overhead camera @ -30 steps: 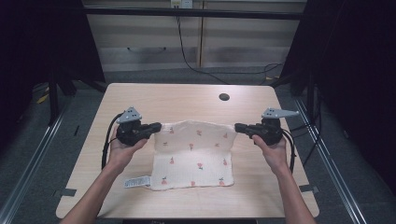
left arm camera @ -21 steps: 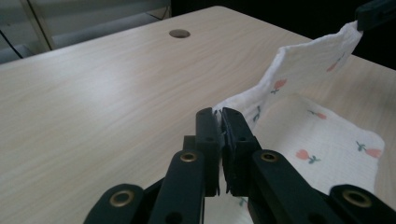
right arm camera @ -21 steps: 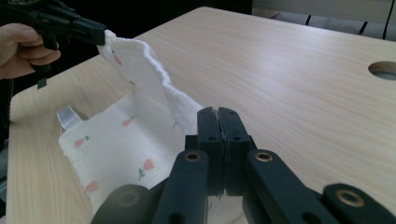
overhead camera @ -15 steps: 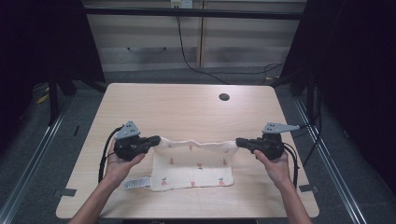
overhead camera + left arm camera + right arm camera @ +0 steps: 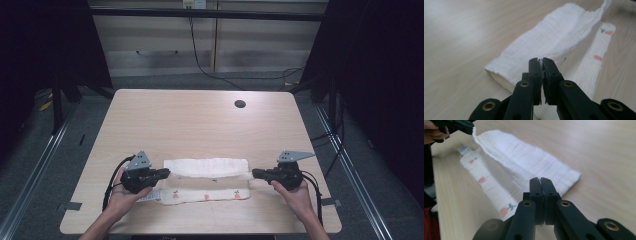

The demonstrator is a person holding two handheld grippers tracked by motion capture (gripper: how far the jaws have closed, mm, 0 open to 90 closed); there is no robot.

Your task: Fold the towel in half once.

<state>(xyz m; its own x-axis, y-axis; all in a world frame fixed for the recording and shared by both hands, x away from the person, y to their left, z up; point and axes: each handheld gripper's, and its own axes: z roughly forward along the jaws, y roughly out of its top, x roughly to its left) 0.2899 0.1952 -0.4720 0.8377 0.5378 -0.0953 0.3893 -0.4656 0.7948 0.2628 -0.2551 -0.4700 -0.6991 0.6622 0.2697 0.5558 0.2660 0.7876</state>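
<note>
Both grippers, left gripper [image 5: 164,173] and right gripper [image 5: 256,173], are pinching opposite ends of the white fruit-print cotton cloth [image 5: 207,175], folding it over itself.

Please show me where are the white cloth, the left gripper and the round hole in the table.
white cloth [image 5: 207,167], high view, folded-over top layer.
left gripper [image 5: 167,173], high view, jaw tips.
round hole [image 5: 240,104], high view, its dark centre.

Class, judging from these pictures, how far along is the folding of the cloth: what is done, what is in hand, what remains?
Done: the cloth lies doubled, its far half brought toward the near edge. In hand: the left gripper and right gripper each pinch a corner, just above the lower layer. Left: set the edge down, release, perhaps fold again.
</note>
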